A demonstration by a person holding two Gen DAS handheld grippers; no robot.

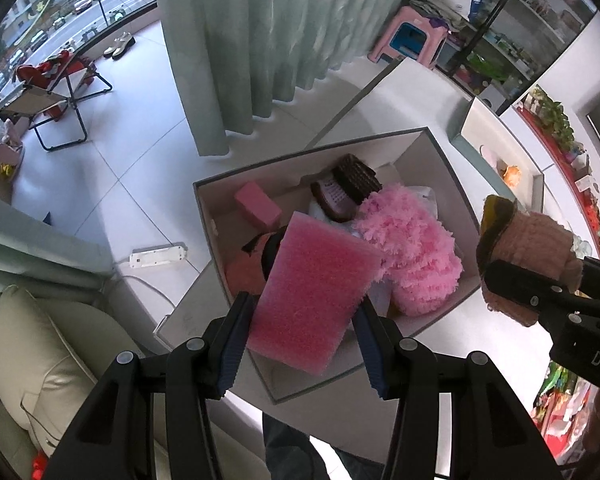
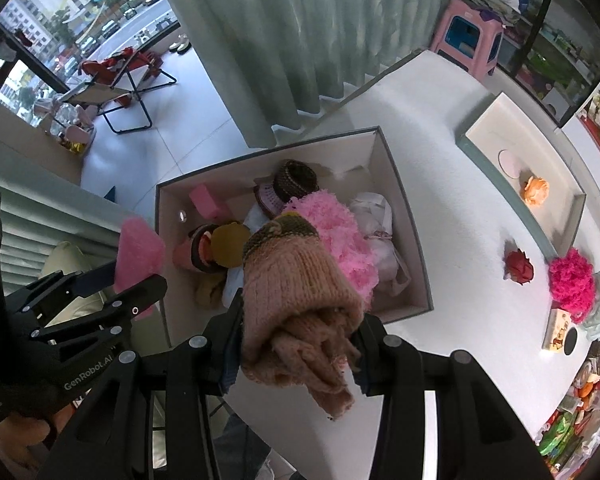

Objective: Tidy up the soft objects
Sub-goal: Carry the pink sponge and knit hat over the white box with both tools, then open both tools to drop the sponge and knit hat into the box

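My left gripper (image 1: pixel 302 312) is shut on a pink foam sponge (image 1: pixel 316 292) and holds it over the near edge of an open grey box (image 1: pixel 436 148). My right gripper (image 2: pixel 296 336) is shut on a peach knitted hat (image 2: pixel 296 292) with an olive brim, held above the box's (image 2: pixel 404 208) near side. The box holds a fluffy pink item (image 1: pixel 412 240), a small pink sponge (image 1: pixel 258 204), a brown knitted piece (image 1: pixel 352 180) and other soft things. The right gripper with the hat (image 1: pixel 532 248) also shows in the left wrist view. The left gripper with the sponge (image 2: pixel 138 248) shows in the right wrist view.
The box stands on a white table (image 2: pixel 440 112). To its right are a shallow tray (image 2: pixel 496 128) with an orange flower (image 2: pixel 534 192), a red flower (image 2: pixel 518 266) and a magenta pompom (image 2: pixel 572 284). A power strip (image 1: pixel 158 256), a cream sofa (image 1: pixel 48 352) and a curtain (image 1: pixel 260 40) are nearby.
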